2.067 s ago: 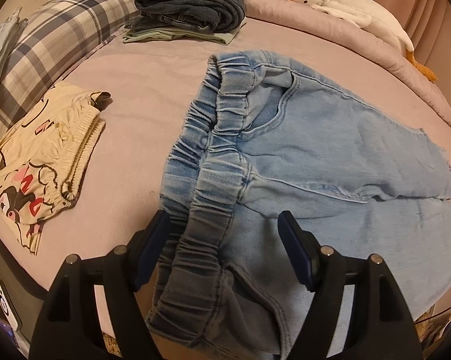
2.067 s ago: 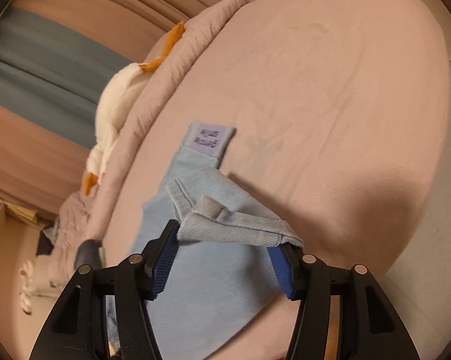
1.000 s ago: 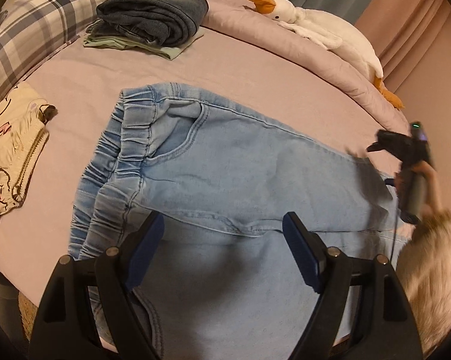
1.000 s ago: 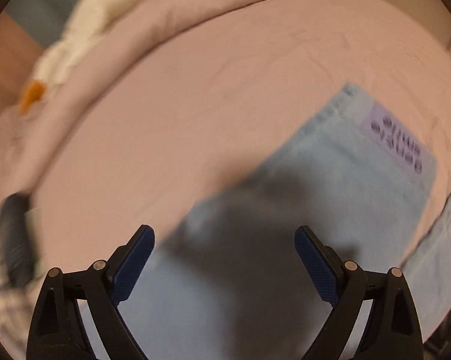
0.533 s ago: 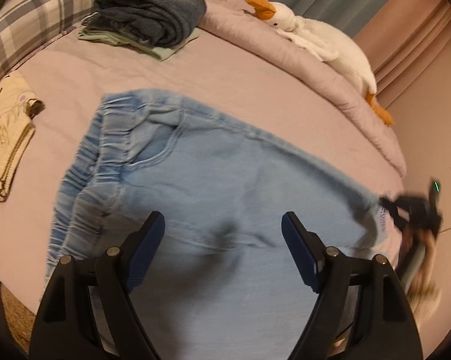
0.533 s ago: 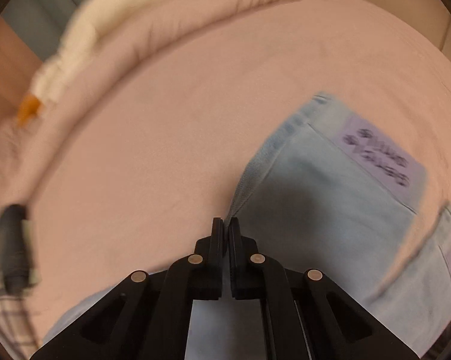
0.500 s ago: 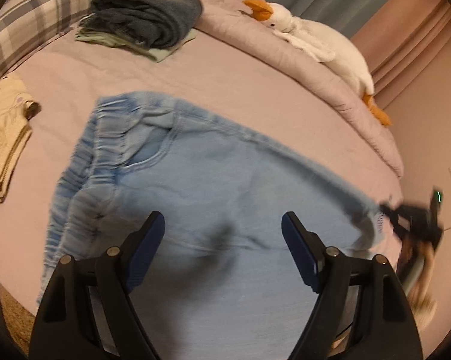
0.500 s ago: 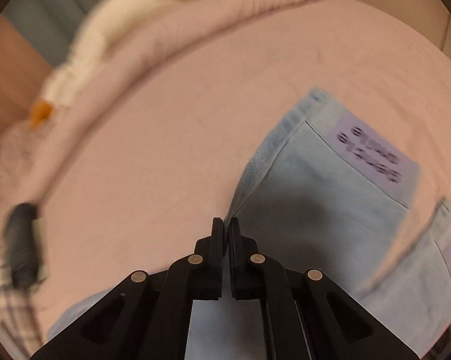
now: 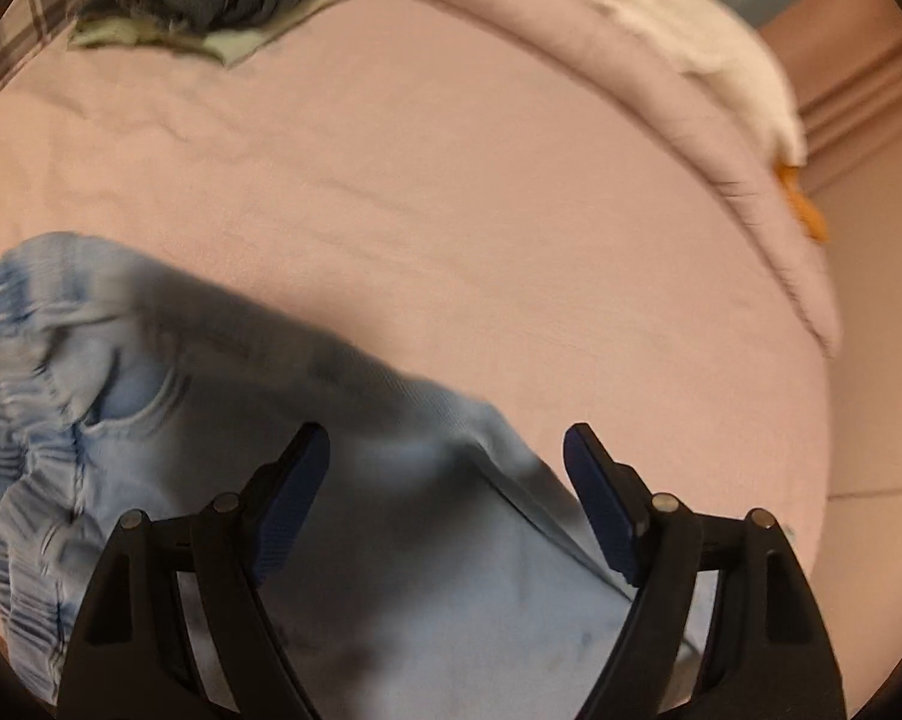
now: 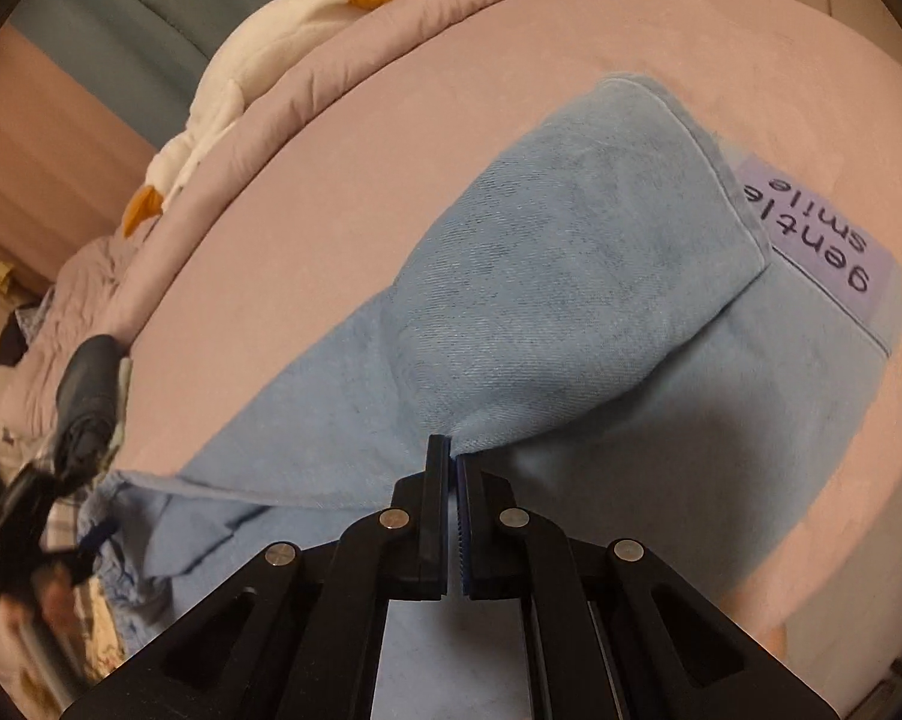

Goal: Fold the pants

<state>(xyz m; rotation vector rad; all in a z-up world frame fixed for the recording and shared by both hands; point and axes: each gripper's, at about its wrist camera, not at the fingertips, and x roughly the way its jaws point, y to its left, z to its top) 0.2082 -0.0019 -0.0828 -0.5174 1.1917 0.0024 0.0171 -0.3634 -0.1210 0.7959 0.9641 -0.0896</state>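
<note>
The pink bed (image 9: 511, 210) fills both views, and the pants (image 10: 571, 300), light blue denim, lie across the lower half of each, the elastic waistband (image 9: 25, 450) at the left edge of the left wrist view. The right gripper (image 10: 453, 456), bottom centre of its frame, has its jaws pressed together on a raised fold of one leg; so thin a pinch may slip, or drag only the top layer. The left gripper (image 9: 445, 480) hangs with jaws apart above the denim, pinning nothing, so the waist end could slide when pulled. The hem label (image 10: 817, 240) at the right edge could end up skewed.
</note>
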